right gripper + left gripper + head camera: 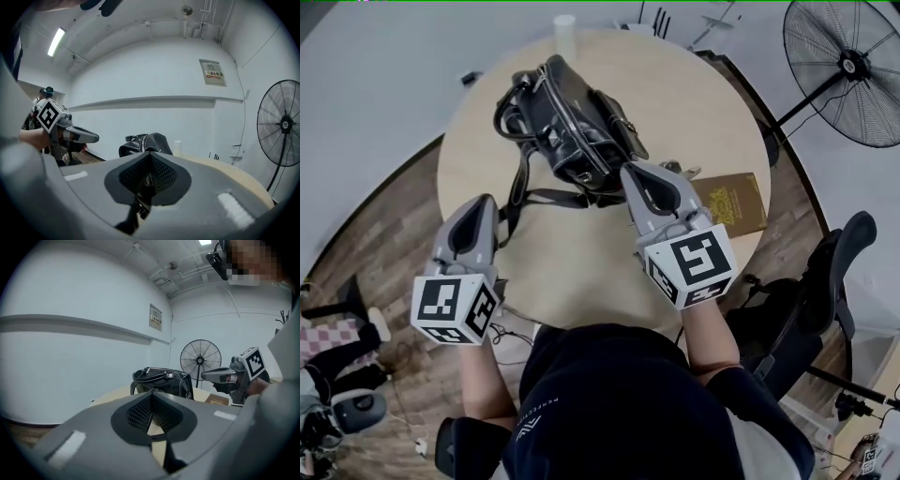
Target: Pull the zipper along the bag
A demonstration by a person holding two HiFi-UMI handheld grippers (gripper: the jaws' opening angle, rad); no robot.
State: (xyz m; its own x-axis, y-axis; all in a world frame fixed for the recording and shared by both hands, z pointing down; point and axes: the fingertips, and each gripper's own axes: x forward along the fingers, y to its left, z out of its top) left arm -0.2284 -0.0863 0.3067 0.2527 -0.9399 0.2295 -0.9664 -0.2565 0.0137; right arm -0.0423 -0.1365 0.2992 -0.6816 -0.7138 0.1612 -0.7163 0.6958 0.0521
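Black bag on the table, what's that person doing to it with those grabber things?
A person holds a gripper in each hand over a round table. The right gripper is at the near end of the black bag, jaws shut on a small dark tab, likely the zipper pull, though that's unclear. The left gripper is shut and empty, off to the side.

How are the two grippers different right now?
The right gripper reaches the black bag; the left gripper is back by the table edge. The right gripper pinches a dark bit, probably the zipper pull; the left gripper pinches nothing. Both have their jaws shut.
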